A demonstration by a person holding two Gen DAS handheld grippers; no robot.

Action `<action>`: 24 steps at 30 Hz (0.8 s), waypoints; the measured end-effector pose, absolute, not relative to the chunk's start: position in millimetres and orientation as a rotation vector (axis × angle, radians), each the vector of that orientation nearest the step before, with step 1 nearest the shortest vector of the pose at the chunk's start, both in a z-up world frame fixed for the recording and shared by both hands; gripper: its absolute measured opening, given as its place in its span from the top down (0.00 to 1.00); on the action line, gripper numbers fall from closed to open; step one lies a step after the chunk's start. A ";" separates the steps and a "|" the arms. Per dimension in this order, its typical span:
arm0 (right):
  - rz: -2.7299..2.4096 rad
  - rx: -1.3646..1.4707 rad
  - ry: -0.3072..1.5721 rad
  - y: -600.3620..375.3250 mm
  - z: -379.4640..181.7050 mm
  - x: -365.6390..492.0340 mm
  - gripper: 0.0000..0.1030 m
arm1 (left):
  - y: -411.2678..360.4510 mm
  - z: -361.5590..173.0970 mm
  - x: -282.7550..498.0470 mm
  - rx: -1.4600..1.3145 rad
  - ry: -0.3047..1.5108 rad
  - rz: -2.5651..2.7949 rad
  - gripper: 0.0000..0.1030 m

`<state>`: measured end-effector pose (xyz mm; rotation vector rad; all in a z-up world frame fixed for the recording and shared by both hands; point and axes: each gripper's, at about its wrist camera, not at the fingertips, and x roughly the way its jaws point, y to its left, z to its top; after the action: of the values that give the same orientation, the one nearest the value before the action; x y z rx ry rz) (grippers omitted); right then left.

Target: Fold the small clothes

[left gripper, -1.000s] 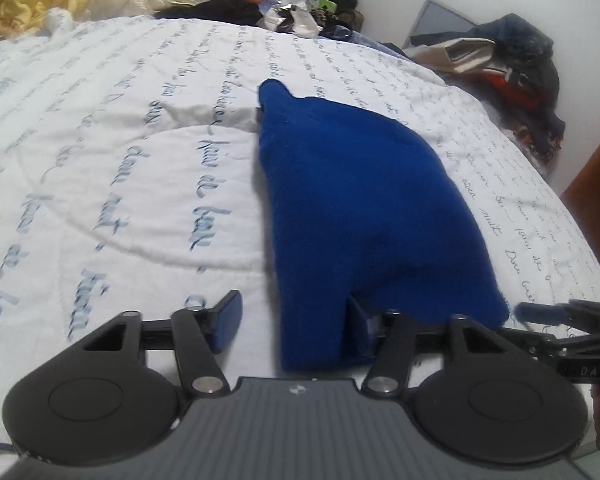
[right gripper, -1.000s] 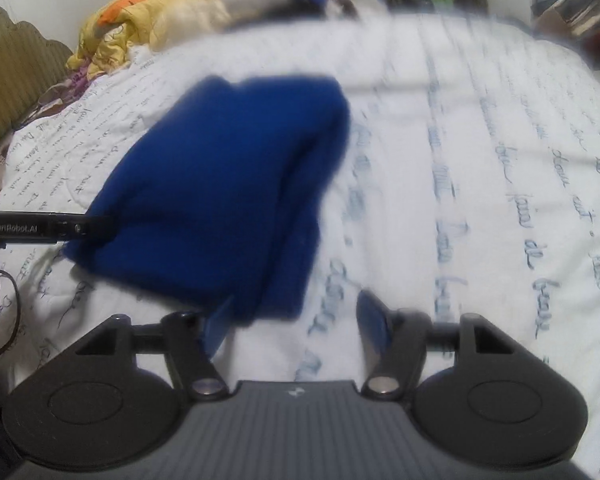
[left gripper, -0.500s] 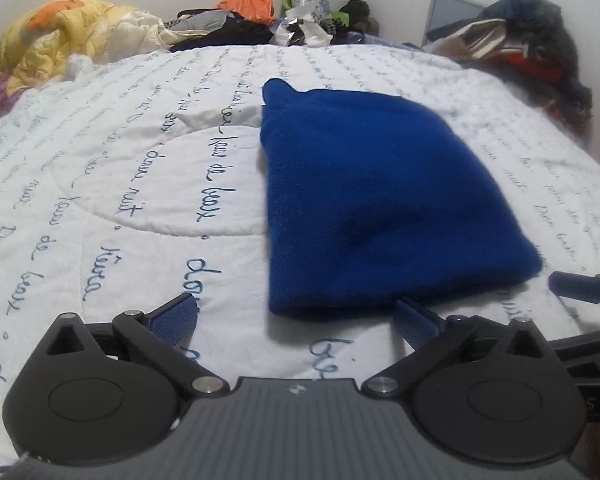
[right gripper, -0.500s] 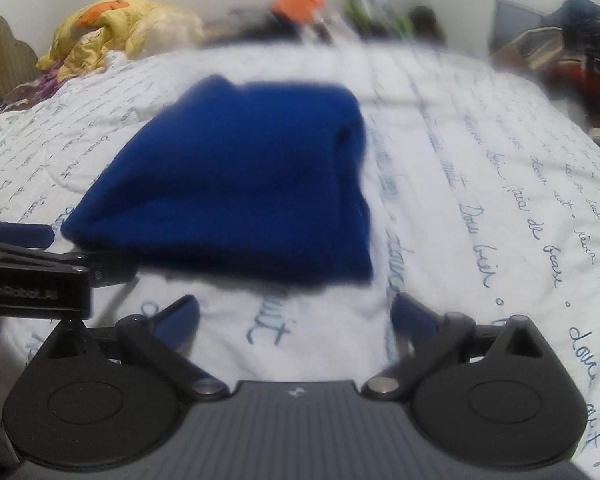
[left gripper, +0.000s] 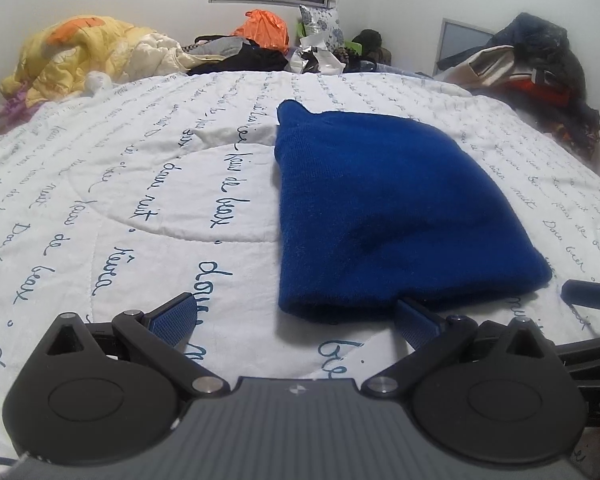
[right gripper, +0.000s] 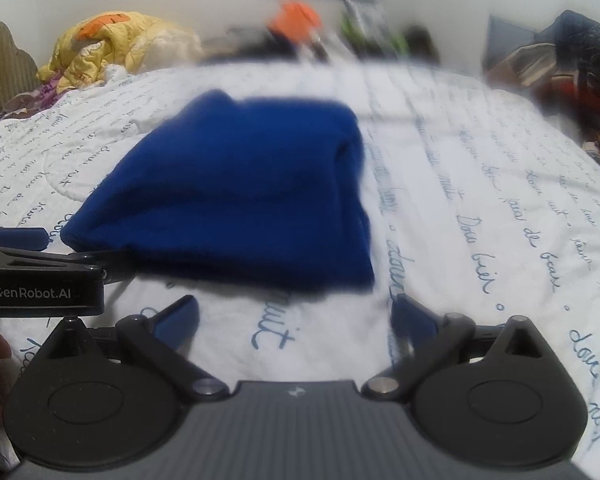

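A folded blue knit garment lies flat on the white quilt with blue script. My left gripper is open just short of the garment's near edge, with nothing between its blue pads. In the right wrist view the same blue garment lies ahead and left of centre. My right gripper is open over bare quilt in front of the garment's near right corner, holding nothing. The left gripper's side shows at the left edge. A blue fingertip of the right gripper shows at the right edge.
A yellow and orange blanket is heaped at the far left of the bed. Dark clothes, an orange bag and other items crowd the far edge. A pile of dark clothing sits at the right by the wall.
Both grippers opened, let go of the blue garment's near edge and drew back from it. The garment now lies flat on the quilt.
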<state>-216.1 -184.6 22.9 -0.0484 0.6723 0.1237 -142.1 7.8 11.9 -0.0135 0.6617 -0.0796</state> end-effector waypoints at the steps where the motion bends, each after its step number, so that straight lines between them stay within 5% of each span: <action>1: 0.126 -0.054 0.670 -184.3 23.0 -215.9 0.00 | 8.0 11.6 -143.1 -0.016 0.656 -0.080 0.00; 24: 0.100 -0.002 0.659 -204.4 17.3 -201.9 0.00 | 4.9 6.8 -138.9 0.044 0.653 -0.091 0.00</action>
<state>-201.9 -204.4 17.3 -0.0019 0.6590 0.1004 -138.9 4.9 6.8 0.0441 0.6529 -0.0913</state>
